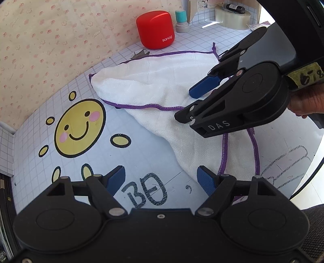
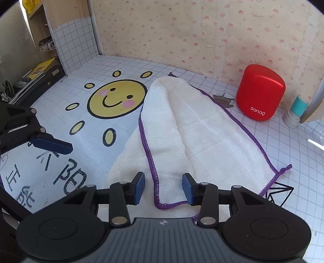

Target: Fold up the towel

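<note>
Towel (image 2: 194, 129), white with purple stitched edging, lies partly folded on the tabletop (image 2: 129, 66), one layer doubled over another so that a purple hem runs down its middle. A small purple hanging loop (image 2: 285, 169) sticks out at the corner nearest the right side of the right wrist view. The cloth sits beside a printed yellow smiling sun (image 2: 117, 98) on the grid-patterned surface, not overlapping the face.

Right claw (image 2: 163, 187) is spread, its blue pads (image 2: 139, 187) standing on either side of the near folded hem, low over the cloth; nothing is pinched between them. From the left wrist view the same right claw (image 1: 194, 101) reaches in over the towel's middle, with a hand (image 1: 303, 101) visible behind its black body.

Left claw (image 1: 162, 180) is also spread wide, holding nothing. Its right pad (image 1: 206, 180) sits at the edge of the towel's near corner, while the left one is over bare tabletop near handwritten black lettering (image 1: 147, 194). Whether that pad touches the cloth cannot be told.

Red cylindrical speaker (image 2: 260, 92) marked "sanag" stands at the back by the patterned wall (image 2: 202, 30), apart from the towel. A small teal-capped container (image 2: 296, 111) stands just beside the speaker. A roll of clear tape (image 1: 232, 16) lies further back in the left wrist view
</note>
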Tool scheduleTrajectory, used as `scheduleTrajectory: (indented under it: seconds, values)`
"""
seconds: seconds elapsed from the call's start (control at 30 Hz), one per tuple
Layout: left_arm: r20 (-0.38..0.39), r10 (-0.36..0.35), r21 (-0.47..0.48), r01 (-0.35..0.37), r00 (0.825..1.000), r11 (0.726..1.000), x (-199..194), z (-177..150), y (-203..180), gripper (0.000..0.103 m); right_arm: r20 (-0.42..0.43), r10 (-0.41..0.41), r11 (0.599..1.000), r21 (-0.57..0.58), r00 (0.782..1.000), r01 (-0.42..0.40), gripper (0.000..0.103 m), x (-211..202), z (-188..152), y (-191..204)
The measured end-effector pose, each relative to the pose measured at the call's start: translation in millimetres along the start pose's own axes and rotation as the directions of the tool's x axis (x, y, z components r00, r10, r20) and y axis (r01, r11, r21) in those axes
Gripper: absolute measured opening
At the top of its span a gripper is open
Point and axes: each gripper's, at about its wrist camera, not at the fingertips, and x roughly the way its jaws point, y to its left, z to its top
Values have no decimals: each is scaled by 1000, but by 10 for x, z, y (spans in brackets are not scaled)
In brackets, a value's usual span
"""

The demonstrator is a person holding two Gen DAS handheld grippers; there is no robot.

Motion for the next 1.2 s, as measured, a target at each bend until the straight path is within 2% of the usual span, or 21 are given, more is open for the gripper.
scheduleTrajectory:
  seconds: [0.03,0.13,0.27,0.5,0.7,0.77,0.8,0.83,0.9,1.2]
  values:
    - [-1,1,0,-1,1000,1000,-2,-3,-4,79,3,0,1000,2,1000,0,28,-9,6,-3]
    - [-1,5,2,-5,1000,1000,-14,-15,-19,79,10,1,1000,8,1000,-1,18,-35,25,-13]
    - [4,11,1,-11,1000,1000,-37,-24,-20,79,20,1,1000,16,1000,-2,9,-70,50,-25]
    - [2,10,7,-10,1000,1000,-52,-34,-39,79,6,15,999,44,1000,-16,7,-44,11,-83]
    - [-1,11,10,-11,1000,1000,-61,-49,-42,79,-6,-12,1000,-2,1000,11,8,-7,0,-26]
    - [-5,9,7,-9,1000,1000,-57,-55,-40,79,-4,-15,1000,-13,1000,15,11,-10,1,-18]
    - [-8,8,6,-8,1000,1000,-55,-57,-41,79,-3,-15,1000,-14,1000,14,21,-11,0,-19]
    - [-9,8,6,-8,1000,1000,-54,-58,-44,79,-2,-14,1000,-16,1000,14,37,-12,0,-21]
    - [-10,7,3,-7,1000,1000,-55,-59,-46,79,-1,-12,1000,-18,1000,12,53,-15,-1,-24]
    - [-21,9,-14,-10,1000,1000,-54,-87,-20,79,5,-6,1000,-29,1000,6,54,-25,-5,-37]
